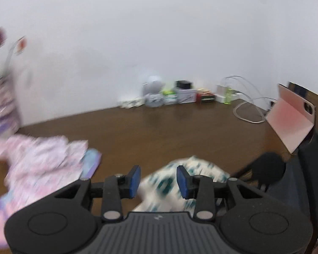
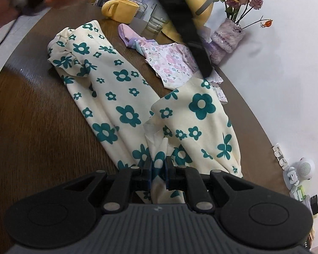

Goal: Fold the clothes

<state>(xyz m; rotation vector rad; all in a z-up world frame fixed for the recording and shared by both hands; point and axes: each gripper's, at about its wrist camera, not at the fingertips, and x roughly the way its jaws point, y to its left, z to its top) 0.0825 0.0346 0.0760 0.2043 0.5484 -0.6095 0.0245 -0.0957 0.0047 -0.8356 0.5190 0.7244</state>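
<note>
A cream garment with teal flowers [image 2: 125,97] lies spread on the brown table [image 2: 31,110]. My right gripper [image 2: 158,170] is shut on a bunched edge of it at the near end. In the left wrist view the same garment [image 1: 180,173] shows blurred just beyond my left gripper [image 1: 158,181], which is open and empty above it. A pink floral garment [image 1: 42,165] lies to the left; it also shows in the right wrist view [image 2: 171,61], at the far side of the table.
A yellow mug [image 2: 120,9], a glass [image 2: 156,22], a yellow jug [image 2: 201,2] and a vase of dried roses [image 2: 229,36] stand at the table's far end. Small boxes and cables [image 1: 180,97] line the wall. A pink stand [image 1: 290,118] is at right.
</note>
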